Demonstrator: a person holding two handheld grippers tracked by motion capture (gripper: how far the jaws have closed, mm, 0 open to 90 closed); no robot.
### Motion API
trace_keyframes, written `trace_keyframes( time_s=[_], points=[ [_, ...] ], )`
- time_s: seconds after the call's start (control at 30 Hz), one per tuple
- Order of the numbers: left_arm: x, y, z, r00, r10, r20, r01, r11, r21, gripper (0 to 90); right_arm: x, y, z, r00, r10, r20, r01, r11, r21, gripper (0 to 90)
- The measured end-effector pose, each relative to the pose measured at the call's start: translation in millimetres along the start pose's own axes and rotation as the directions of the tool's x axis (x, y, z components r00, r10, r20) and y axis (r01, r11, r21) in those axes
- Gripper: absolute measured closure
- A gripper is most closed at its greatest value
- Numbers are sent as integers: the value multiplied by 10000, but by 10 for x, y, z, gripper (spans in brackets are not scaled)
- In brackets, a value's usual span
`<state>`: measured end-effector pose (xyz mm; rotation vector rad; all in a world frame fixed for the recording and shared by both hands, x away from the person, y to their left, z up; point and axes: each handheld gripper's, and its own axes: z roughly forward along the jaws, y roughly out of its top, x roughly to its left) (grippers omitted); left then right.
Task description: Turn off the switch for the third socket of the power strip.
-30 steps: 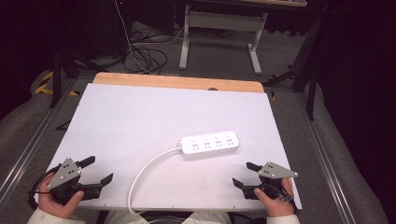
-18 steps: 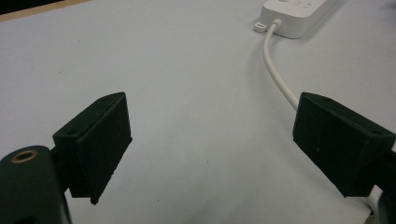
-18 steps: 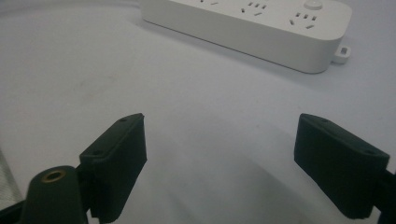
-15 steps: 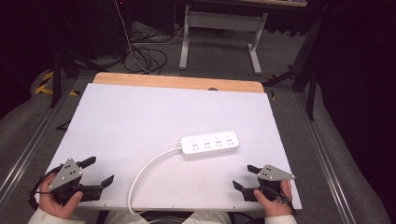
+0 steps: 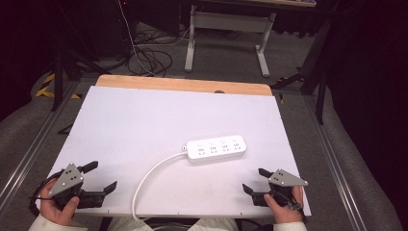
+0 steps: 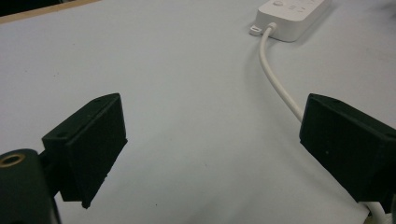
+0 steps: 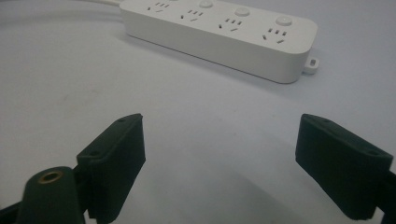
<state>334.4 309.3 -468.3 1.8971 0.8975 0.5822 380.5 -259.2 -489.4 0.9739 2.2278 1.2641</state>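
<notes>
High view: power strip (image 5: 216, 148) lies right of centre on white table (image 5: 144, 120), long axis 9-to-3, cord (image 5: 149, 180) leaving 9 o'clock end toward near edge. Left gripper (image 5: 98, 177) at near left corner, jaws spread, empty. Right gripper (image 5: 254, 181) at near right, jaws spread, empty; strip at its 11 o'clock, clearly nearer to it.

Left gripper view: strip (image 6: 289, 16) far at 1 o'clock, cord (image 6: 275, 79) running back past right jaw.

Right gripper view: strip (image 7: 219, 39) near, at 12 o'clock, lying across the open jaws

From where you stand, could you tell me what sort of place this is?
Probably a lab or workshop test bench: a bare white tabletop, a white four-socket power strip, loose black cables on the grey floor.
</notes>
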Motion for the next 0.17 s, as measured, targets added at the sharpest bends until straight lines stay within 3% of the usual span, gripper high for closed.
trace_keyframes(
  time_s=[0.17],
  points=[
    [-4, -8, -1, 9991, 416, -32, -416, 9991, -52, 73, -12, 7, -17, 9999, 43, 113, -43, 10000, -29, 163]
  ],
)
